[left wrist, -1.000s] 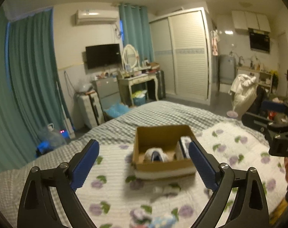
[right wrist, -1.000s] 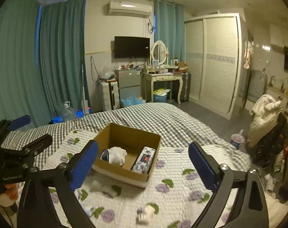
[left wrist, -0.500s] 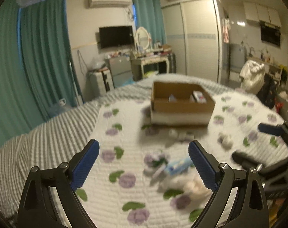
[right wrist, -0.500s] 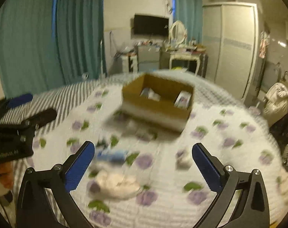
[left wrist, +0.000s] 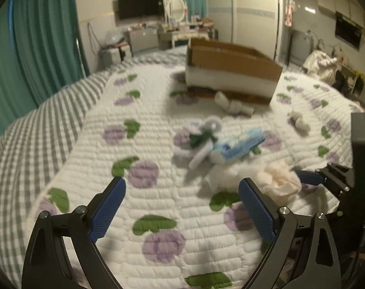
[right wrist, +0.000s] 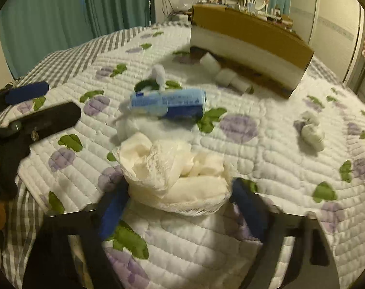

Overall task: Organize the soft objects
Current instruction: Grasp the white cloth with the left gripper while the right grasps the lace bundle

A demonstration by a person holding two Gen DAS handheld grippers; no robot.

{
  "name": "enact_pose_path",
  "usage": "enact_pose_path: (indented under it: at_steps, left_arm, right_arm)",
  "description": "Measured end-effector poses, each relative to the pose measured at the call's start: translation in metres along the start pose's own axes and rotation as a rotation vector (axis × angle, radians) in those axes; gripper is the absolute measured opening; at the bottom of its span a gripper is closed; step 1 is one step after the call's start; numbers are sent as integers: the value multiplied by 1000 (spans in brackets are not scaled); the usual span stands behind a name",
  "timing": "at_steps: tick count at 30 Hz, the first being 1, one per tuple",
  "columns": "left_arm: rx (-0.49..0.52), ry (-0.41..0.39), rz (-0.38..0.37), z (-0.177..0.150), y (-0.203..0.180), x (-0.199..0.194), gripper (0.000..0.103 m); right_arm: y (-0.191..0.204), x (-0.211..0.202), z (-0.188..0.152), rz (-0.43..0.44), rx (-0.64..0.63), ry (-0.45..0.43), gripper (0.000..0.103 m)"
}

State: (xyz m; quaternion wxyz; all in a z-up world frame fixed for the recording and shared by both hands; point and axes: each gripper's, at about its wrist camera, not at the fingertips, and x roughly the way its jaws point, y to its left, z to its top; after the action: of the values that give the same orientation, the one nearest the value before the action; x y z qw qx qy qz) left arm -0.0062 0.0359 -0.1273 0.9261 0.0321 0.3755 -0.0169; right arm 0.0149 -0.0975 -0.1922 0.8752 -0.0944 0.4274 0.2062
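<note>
A cream cloth bundle in white netting [right wrist: 172, 168] lies on the flowered quilt [right wrist: 266, 168]. My right gripper [right wrist: 178, 187] straddles it, jaws closing, a blue pad near each side of the bundle; blur hides any pressing. The bundle [left wrist: 278, 178] also shows in the left wrist view. My left gripper [left wrist: 182, 187] is open low over bare quilt, with nothing between its fingers. Beyond lie a blue tissue pack [right wrist: 168, 102], a white and green soft piece [right wrist: 158, 77], rolled white socks [right wrist: 227, 75] and a small white roll [right wrist: 312, 131].
An open cardboard box [right wrist: 249, 31] stands on the quilt behind the soft things. A grey checked blanket [left wrist: 37, 132] covers the bed's left side. Teal curtains [left wrist: 45, 36], a dresser and a wardrobe [left wrist: 254, 12] stand past the bed.
Both grippers have dropped toward the quilt and tilted downward. The right gripper's jaws have narrowed around the netted bundle. The box now sits higher and farther in both views.
</note>
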Motion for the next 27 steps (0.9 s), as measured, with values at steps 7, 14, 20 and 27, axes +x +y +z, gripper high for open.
enact_pose_path:
  at_steps: [7,14,20,27]
  left_arm:
    - [2,46,-44,-5,-16,13,95]
    - [-25,104,-89,-5,-38,36,95]
    - [-76,150,-90,1,-39,66,75]
    - [-46,146,-132,2,-46,72,48]
  right_arm:
    - [-26,-13,-1,34,70,14,23]
    - [-61,-43,6,-7,129,-64,16]
    - [-77,-43,10,-27,157,-82,16]
    - [-76,-31,8,-37,145,-70,16]
